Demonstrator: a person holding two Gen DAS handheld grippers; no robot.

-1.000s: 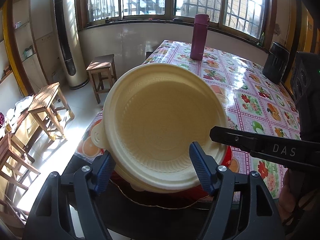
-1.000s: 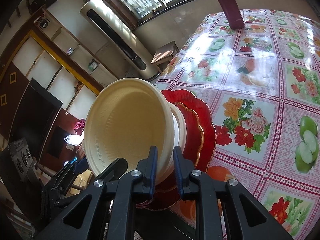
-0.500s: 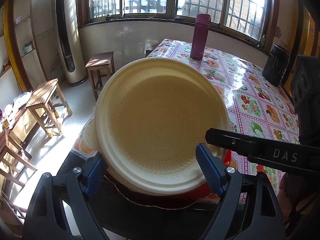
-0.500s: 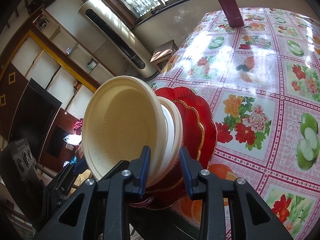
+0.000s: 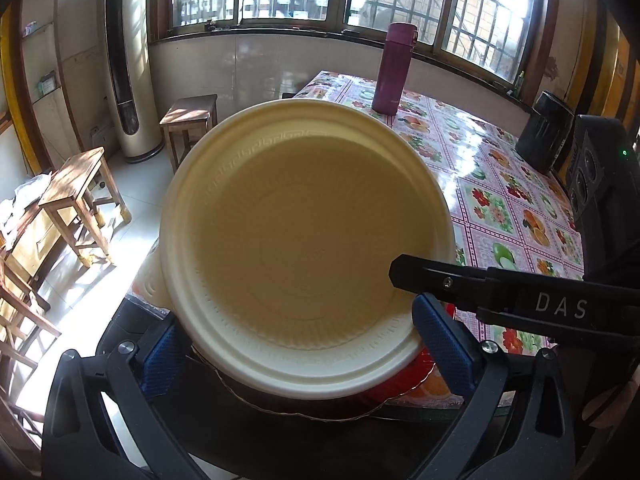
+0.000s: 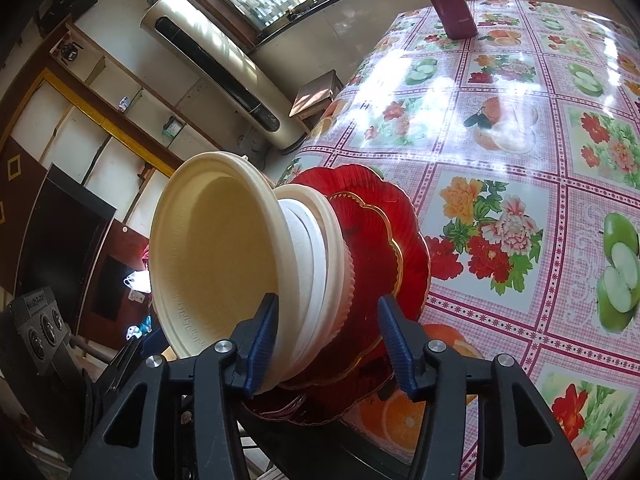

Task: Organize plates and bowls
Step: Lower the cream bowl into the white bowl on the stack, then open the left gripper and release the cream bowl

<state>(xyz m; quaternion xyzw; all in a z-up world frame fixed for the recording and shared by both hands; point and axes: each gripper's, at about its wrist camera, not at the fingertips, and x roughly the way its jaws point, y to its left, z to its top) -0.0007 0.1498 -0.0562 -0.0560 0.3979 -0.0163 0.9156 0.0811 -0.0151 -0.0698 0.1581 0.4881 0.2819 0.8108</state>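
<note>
We see the cream bowl (image 6: 216,256) on the stack between our right gripper (image 6: 326,338)'s wide-apart jaws, the left gripper (image 5: 304,350) spread around its near rim.

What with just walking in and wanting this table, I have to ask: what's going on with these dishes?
A person with a handheld gripper in each hand is stacking dishes at the table edge. A tilted cream bowl sits atop other cream bowls, which rest on red plates. The left gripper and right gripper are both open, their fingers flanking the stack.
</note>
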